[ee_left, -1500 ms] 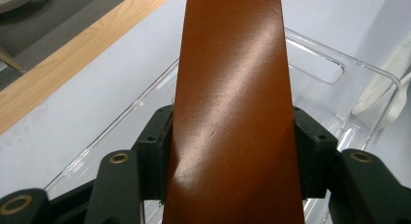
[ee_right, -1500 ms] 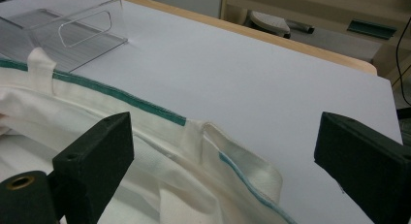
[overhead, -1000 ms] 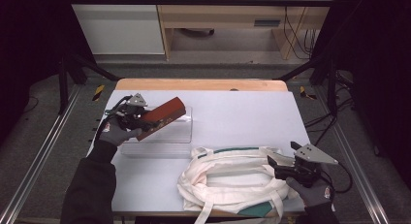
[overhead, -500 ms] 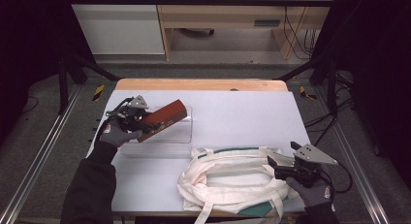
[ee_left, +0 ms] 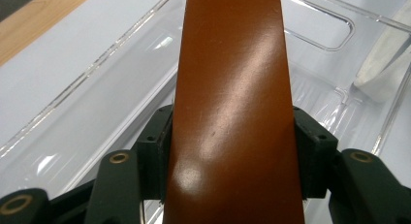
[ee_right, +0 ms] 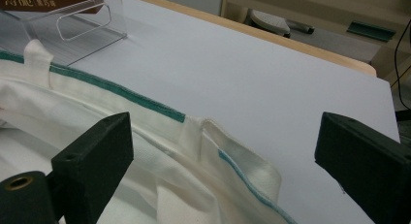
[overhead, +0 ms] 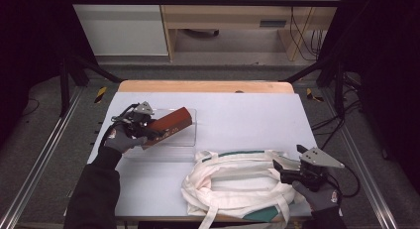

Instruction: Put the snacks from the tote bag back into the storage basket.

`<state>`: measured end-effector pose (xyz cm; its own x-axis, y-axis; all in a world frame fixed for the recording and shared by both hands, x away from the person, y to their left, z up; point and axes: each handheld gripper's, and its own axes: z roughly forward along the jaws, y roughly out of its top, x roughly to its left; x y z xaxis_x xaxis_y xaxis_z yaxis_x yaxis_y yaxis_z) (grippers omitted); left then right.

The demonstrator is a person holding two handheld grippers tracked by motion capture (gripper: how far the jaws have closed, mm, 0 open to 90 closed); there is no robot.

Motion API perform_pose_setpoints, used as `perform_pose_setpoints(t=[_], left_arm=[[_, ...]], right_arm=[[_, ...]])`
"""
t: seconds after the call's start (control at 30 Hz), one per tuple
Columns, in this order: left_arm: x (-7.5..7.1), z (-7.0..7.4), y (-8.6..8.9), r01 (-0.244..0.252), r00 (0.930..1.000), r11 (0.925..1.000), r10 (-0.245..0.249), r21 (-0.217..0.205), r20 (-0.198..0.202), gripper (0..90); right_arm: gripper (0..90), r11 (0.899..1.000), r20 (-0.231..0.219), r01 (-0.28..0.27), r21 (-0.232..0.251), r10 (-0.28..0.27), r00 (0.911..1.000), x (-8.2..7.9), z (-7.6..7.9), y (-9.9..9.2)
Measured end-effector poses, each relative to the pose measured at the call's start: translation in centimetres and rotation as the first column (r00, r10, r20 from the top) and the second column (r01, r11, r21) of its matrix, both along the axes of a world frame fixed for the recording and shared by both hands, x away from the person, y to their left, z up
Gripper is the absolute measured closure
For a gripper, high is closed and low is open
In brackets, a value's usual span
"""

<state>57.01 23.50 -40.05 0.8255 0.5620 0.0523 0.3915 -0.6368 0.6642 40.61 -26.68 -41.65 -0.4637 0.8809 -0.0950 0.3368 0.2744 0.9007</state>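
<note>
Holding a glossy reddish-brown rectangular box (overhead: 170, 125) by its near end, the left gripper (ee_left: 232, 151) has both jaws pressed flat against the box's two long sides, about half open because the box is that wide. In the high view the box is tilted over a clear plastic tray (overhead: 190, 140) at the left of the pale table (overhead: 247, 115), its far end raised and pointing toward the table's middle. The left gripper view shows the tray's transparent floor and cut-out handle beneath the box, so the box appears to be lifted clear of the tray rather than resting in it, though I cannot tell whether its lower edge touches.

Just beside the tray lies a white cloth tote bag with green trim (overhead: 237, 182), crumpled flat. The right gripper (overhead: 286, 170) sits at the bag's right edge with its jaws wide apart and nothing between them; its own view shows the bag's rim and a strap loop (ee_right: 213, 136) between the pads.

My reading is that the step in hand is carrying the box from tray toward bag. Next, the right gripper would need to pinch the rim and lift the mouth open so the box can slide in.
</note>
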Motion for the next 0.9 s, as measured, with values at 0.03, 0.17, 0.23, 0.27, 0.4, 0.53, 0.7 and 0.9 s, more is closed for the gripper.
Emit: perform_pose_setpoints(t=[0.03,0.17,0.23,0.27,0.4,0.53,0.7,0.9], left_arm=[[0.0,-0.1,-0.1,-0.002,1.0000,1.0000,0.002,-0.006,-0.001,42.7],[0.0,-0.4,-0.2,-0.006,1.0000,1.0000,0.006,0.005,-0.007,42.6],[0.1,-0.5,-0.3,-0.011,0.9999,0.9999,0.011,0.009,-0.007,42.5],[0.2,-0.6,-0.3,-0.010,0.9999,0.9999,0.010,0.009,-0.011,42.5],[0.2,-1.1,-0.6,-0.013,0.9997,0.9998,0.013,0.015,-0.020,42.4],[0.2,-1.3,-0.6,-0.014,0.9997,0.9998,0.014,0.017,-0.021,42.3],[0.2,-1.4,-0.8,-0.032,0.9991,0.9991,0.032,0.030,-0.027,41.8],[0.4,-1.5,-0.7,-0.049,0.9981,0.9985,0.050,0.023,-0.036,38.4]], right_arm=[[7.2,1.000,0.000,0.000,-0.001,0.000,1.0000,0.0,0.0,0.0],[7.2,1.000,0.001,-0.002,-0.003,0.002,1.0000,0.0,0.0,0.0],[7.1,1.000,0.001,-0.001,-0.002,0.001,1.0000,0.0,0.0,0.0],[7.1,1.000,0.001,-0.002,-0.002,0.002,1.0000,0.0,0.0,0.0],[7.1,1.000,0.002,-0.003,-0.002,0.003,1.0000,0.0,0.0,0.0],[7.0,1.000,0.001,-0.005,-0.006,0.005,1.0000,0.0,0.0,0.0],[7.0,1.000,0.003,-0.007,-0.009,0.007,1.0000,0.0,-0.1,0.1],[6.9,1.000,0.003,-0.008,-0.009,0.008,1.0000,-0.1,0.0,0.1]])
